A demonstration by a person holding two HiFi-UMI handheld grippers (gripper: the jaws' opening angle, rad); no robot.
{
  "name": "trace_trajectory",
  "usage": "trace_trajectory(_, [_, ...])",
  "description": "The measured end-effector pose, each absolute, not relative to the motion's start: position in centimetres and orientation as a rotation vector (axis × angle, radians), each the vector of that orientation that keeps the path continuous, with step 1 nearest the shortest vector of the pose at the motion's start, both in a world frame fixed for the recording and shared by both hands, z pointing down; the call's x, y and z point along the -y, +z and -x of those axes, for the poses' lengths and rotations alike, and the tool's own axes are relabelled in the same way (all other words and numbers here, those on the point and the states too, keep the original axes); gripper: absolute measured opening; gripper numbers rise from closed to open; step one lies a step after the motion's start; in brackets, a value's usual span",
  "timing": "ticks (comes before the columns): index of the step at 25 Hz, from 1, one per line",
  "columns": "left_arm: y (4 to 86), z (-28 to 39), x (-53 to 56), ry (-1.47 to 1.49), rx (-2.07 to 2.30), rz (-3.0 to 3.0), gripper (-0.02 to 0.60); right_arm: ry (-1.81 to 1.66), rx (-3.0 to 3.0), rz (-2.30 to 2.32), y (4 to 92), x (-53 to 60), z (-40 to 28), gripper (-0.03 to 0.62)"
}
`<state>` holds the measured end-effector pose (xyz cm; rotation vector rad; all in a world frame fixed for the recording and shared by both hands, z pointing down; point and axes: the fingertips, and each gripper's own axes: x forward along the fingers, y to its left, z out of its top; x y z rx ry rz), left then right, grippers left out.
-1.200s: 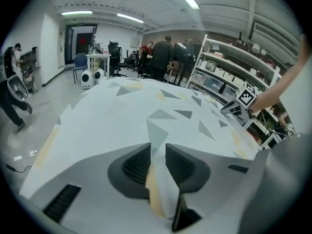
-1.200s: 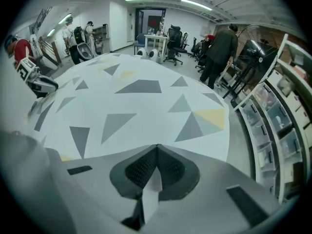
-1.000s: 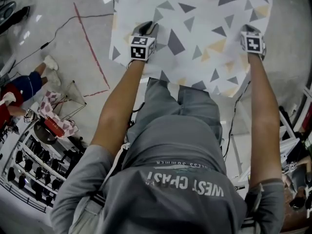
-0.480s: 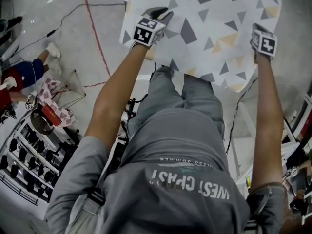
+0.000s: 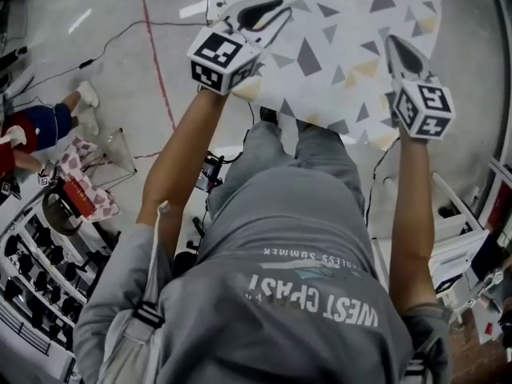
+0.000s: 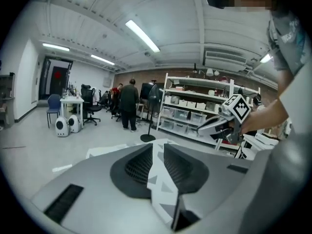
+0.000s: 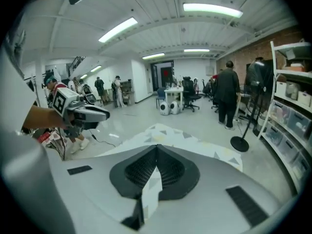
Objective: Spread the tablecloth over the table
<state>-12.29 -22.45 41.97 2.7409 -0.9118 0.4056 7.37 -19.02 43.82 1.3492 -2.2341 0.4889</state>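
With our left gripper [image 5: 268, 10] and right gripper [image 5: 398, 48] each clamped on the near edge of the tablecloth [image 5: 352, 38], which spreads ahead of and below them, we should hold that edge taut and level while lowering.

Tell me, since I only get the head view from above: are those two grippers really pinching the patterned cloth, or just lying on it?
Observer: Pinching. The left gripper view shows the left gripper shut on a fold of the tablecloth.
Operator: And the other one?
Observer: Same. The right gripper view shows the right gripper shut on a thin edge of it.
Operator: What lies ahead of them, beyond my picture?
Observer: A person in dark clothes stands beside a standing fan.
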Motion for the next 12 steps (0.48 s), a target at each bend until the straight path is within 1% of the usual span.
trace_trajectory(6, [32.5, 12.9, 19.6, 0.284, 0.908, -2.862, 0.06, 0.321, 2.411, -1.314, 33.3, 15.2, 0.2, 0.009])
trace_trajectory(12, [23.7, 13.5, 16.1, 0.178, 0.892, -2.992, 0.051, 0.162, 2.528, -1.285, 24.7, 11.8, 4.4, 0.009])
